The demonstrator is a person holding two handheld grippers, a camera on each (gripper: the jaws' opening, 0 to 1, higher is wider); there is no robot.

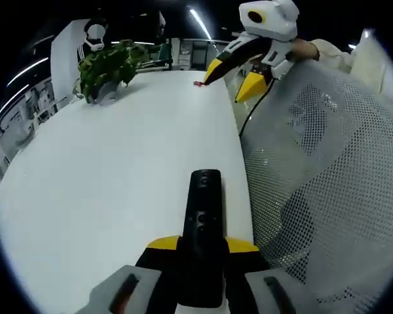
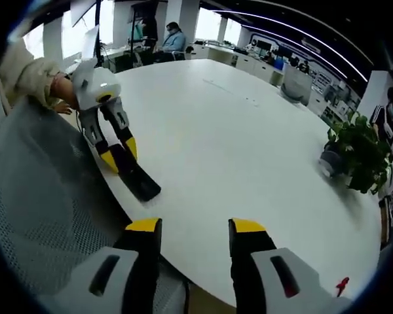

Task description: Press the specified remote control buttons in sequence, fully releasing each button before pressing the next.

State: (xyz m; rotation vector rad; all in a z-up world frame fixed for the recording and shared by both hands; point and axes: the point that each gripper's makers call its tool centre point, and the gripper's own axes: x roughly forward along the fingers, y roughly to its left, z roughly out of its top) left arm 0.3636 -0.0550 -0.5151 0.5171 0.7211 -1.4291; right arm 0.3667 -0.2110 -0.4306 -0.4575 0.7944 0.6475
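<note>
White table [image 1: 118,170] takes most of the scene, mesh chair back [image 1: 327,183] just beside its edge, potted plant [image 1: 108,69] at the far side. Left gripper [image 1: 203,252] clamps black remote control [image 1: 203,222], lying at near table edge. Right gripper [image 2: 195,230] jaws wide apart, holding nothing, above the table.

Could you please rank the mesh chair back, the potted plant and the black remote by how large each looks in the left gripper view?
1. mesh chair back
2. black remote, though nearness to the camera inflates it
3. potted plant, far off
</note>
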